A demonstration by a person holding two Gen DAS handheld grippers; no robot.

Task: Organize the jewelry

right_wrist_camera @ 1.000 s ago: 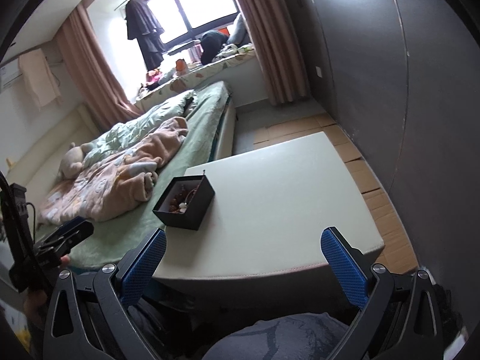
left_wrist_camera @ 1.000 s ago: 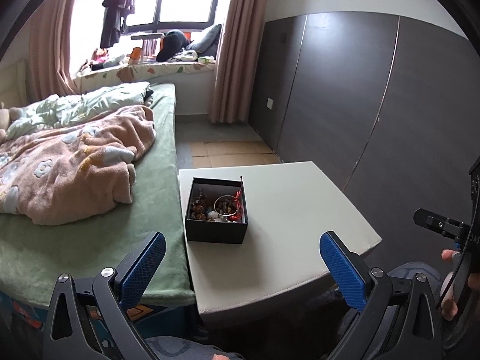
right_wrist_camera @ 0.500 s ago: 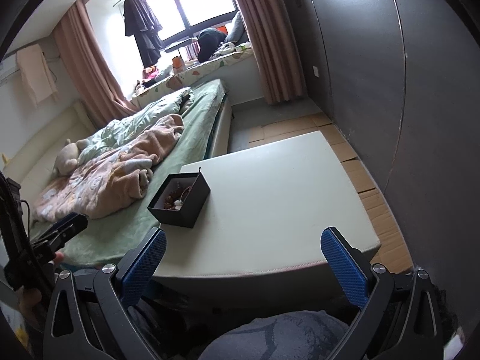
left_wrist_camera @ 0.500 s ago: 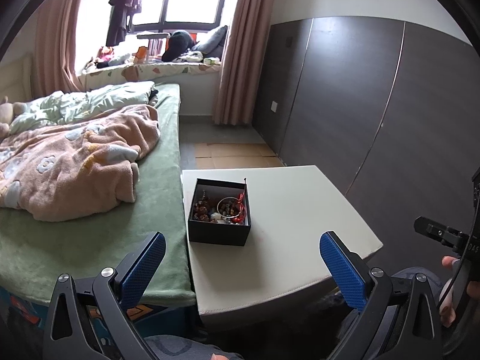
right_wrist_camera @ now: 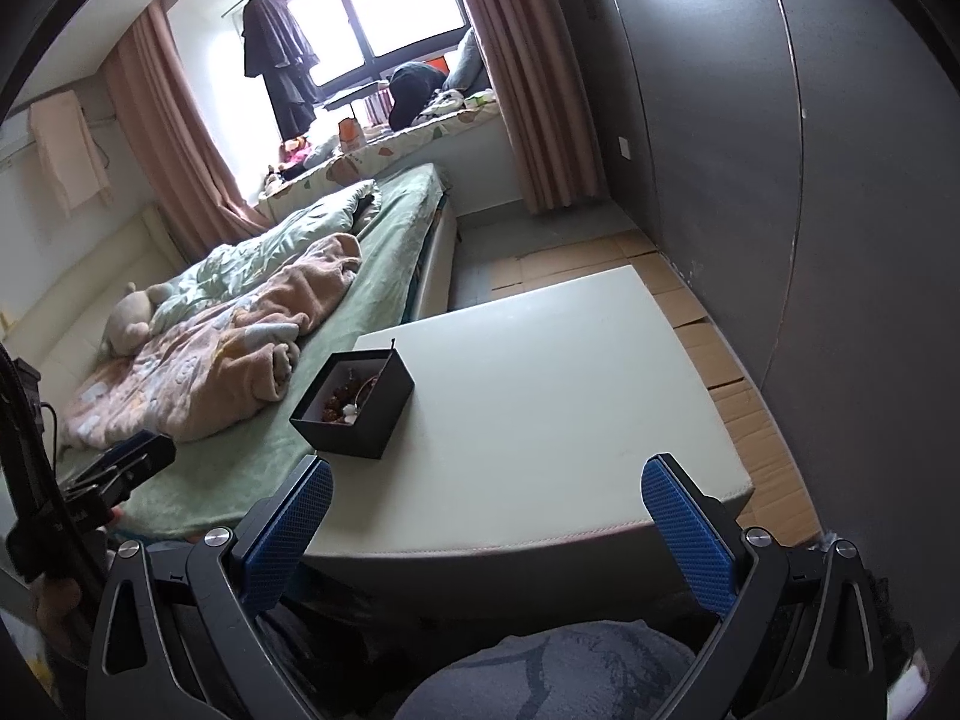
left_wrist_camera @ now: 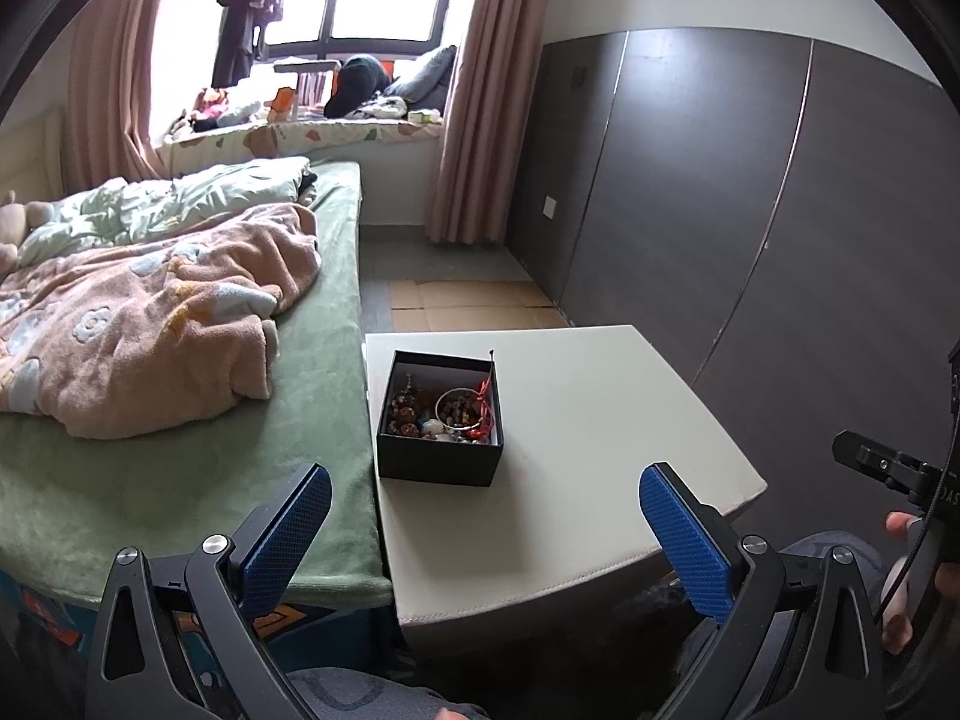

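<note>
A small black open box (left_wrist_camera: 439,462) sits near the left edge of a low white table (left_wrist_camera: 600,420). It holds a tangle of jewelry (left_wrist_camera: 447,411): beads, a silver bangle and a red cord. The box also shows in the right wrist view (right_wrist_camera: 360,414), on the same table (right_wrist_camera: 540,396). My left gripper (left_wrist_camera: 483,531) is open and empty, held in front of the table's near edge, short of the box. My right gripper (right_wrist_camera: 486,531) is open and empty, also in front of the near edge, with the box ahead to its left.
A bed (left_wrist_camera: 180,450) with a green sheet and a pink blanket (left_wrist_camera: 150,324) adjoins the table's left side. A dark panelled wall (left_wrist_camera: 750,210) runs along the right. Flattened cardboard (left_wrist_camera: 468,306) covers the floor beyond the table. The window seat (left_wrist_camera: 312,132) holds clutter.
Both grippers stay open. The left view has drifted slightly so the box sits a little lower and nearer. The right view has moved closer to the table and box.
</note>
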